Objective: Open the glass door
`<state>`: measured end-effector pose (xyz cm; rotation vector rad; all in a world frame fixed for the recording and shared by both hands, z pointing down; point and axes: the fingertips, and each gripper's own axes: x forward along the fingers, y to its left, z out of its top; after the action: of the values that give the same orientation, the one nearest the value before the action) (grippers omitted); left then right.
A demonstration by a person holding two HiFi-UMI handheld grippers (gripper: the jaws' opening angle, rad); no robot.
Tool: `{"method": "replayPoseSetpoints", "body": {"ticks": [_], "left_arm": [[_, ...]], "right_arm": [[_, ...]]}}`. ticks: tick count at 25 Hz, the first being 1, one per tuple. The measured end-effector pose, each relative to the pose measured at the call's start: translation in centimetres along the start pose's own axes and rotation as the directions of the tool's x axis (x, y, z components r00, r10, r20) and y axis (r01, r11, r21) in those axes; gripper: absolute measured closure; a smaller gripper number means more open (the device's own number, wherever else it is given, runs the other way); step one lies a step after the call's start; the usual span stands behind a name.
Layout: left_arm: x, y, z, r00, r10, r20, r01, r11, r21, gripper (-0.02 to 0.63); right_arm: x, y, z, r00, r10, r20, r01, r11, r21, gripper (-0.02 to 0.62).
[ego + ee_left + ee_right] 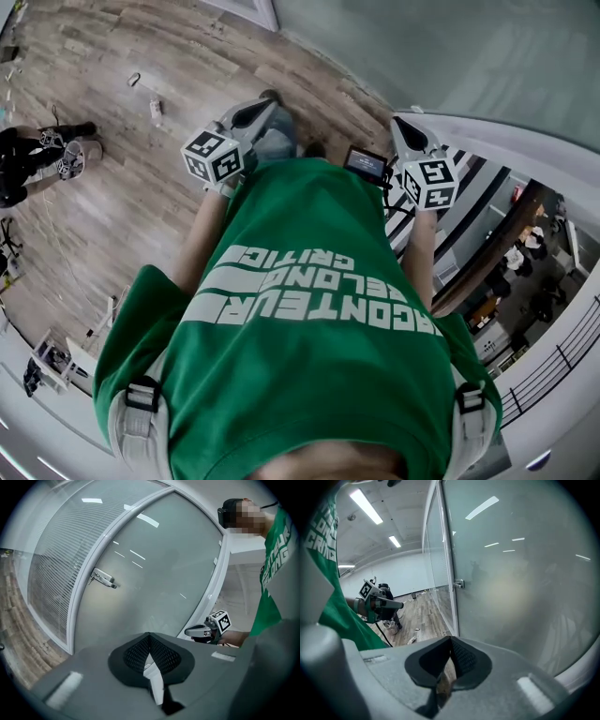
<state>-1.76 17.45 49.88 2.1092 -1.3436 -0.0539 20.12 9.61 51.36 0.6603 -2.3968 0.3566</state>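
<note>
Both grippers were held up before the frosted glass door, and no contact with it was observed. The fingers of the left gripper were seen pressed together with nothing between them. The fingers of the right gripper were likewise closed on nothing. The door was set in a white frame at the far edge of the wooden floor and appeared shut. Its metal handle was mounted at the door's left edge, well apart from both grippers. A slatted glass panel was noted just beside the handle side. A green T-shirt was worn by the person holding the grippers.
</note>
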Motion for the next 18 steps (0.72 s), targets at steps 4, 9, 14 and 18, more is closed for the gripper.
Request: {"method": "replayPoseSetpoints", "body": {"ticks": [4,9,14,18], "left_arm": [[1.7,2.7,2.8,1.000,-0.014,0.001,0.014,1.000,0.022,0.597],[2.8,6.1,6.9,1.000,-0.027,0.016,0.026,0.998,0.054,0.597],[3.6,9.3,9.5,0.999,-0.031,0.019,0.030,0.998,0.056,0.597],[3.7,11.8,11.0,0.999,-0.022,0.025,0.021,0.999,0.040,0.597]], "right_arm": [[2.7,-0.3,2.7,1.000,0.015,0.001,-0.015,1.000,-0.015,0.601],[6.0,-1.1,6.6,1.000,0.009,0.017,-0.008,1.000,-0.023,0.601],[9.5,-1.8,10.2,1.000,0.015,0.015,-0.015,0.999,-0.047,0.601],[11.6,-1.9,12.6,1.000,0.017,0.010,-0.017,0.998,-0.061,0.601]]}}
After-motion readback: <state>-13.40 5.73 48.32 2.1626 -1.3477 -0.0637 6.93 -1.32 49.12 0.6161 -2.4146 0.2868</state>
